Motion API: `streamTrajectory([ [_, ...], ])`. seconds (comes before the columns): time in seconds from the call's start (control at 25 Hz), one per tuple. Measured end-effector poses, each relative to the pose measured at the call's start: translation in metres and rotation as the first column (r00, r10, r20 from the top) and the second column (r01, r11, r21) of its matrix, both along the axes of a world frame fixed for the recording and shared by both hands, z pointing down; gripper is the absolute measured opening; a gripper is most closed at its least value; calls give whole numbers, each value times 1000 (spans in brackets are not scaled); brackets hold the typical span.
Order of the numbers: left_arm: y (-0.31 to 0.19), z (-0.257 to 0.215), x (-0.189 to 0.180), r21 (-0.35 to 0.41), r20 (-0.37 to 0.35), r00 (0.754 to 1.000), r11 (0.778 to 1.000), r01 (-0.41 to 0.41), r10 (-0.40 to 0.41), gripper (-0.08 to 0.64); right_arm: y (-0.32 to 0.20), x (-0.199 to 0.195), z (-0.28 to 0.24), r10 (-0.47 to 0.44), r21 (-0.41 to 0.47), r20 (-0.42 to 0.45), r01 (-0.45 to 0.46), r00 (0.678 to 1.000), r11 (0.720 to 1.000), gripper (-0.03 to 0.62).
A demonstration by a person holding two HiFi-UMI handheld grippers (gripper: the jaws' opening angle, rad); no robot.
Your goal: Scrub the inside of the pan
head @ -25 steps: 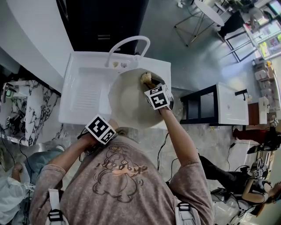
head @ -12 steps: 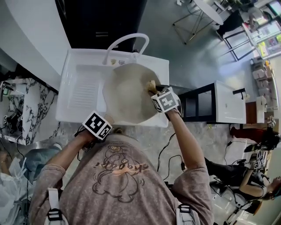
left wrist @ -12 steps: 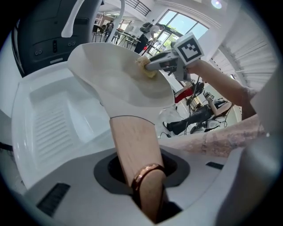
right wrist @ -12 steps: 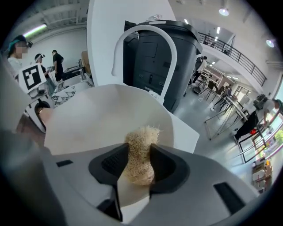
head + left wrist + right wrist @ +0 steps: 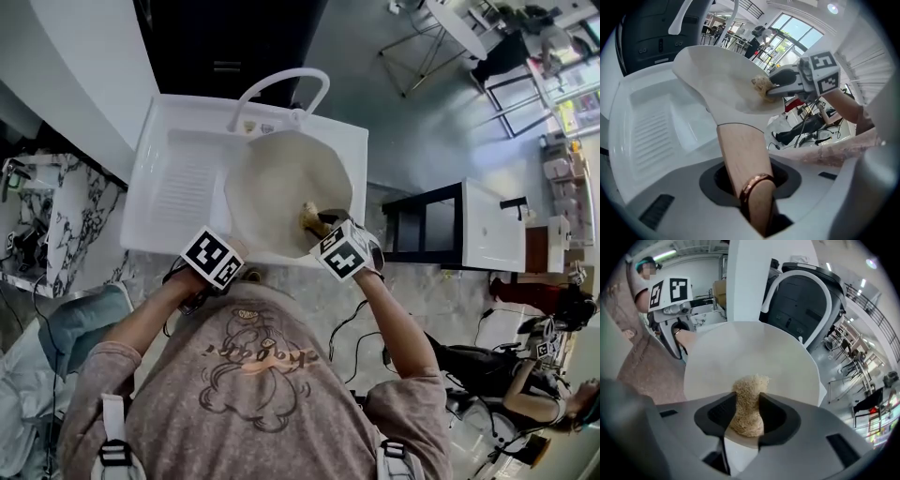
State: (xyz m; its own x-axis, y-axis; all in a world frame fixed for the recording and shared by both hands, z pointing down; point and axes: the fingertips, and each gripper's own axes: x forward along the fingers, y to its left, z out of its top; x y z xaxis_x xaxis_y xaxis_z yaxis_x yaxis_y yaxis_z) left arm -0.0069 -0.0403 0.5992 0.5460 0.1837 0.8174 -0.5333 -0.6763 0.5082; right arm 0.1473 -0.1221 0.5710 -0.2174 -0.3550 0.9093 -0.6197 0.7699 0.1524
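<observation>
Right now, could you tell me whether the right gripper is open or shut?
Shut: the right gripper pinches the straw-coloured scrubber between its jaws, against the inside of the pan.

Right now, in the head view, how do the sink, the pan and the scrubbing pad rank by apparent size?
1. sink: largest
2. pan: next, covering about the sink's right half
3. scrubbing pad: smallest by far, a tuft against the pan's inside

My left gripper [image 5: 234, 270] sits close to my chest, elbow bent, jaws clamped on the pan handle [image 5: 740, 154] — my right gripper [image 5: 323, 223], forearm stretched forward, pinches the scrubber [image 5: 749, 397].
</observation>
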Motion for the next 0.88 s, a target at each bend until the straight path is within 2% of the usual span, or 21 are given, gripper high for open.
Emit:
streamTrajectory([
  [0.08,-4,2,0,6,7,1000,1000,-7,7,132,5,-12,4,-31,-3,-7,31,1000,1000,167],
  [0.2,-10,4,1,22,24,999,999,-25,24,132,7,-30,11,-50,-43,27,51,998,998,166],
  [0.4,-9,3,6,21,27,999,999,-43,42,133,16,-69,12,-68,-119,147,86,987,989,166],
  [0.52,-5,3,10,23,29,998,998,-51,51,133,14,-88,15,-97,-118,176,119,980,986,164],
  [0.68,3,0,15,7,20,998,999,-52,52,135,1,-111,12,-67,-102,262,96,963,990,164],
  [0.88,7,-3,14,6,17,999,999,-50,50,133,-21,-122,12,-21,-81,321,50,947,996,164],
])
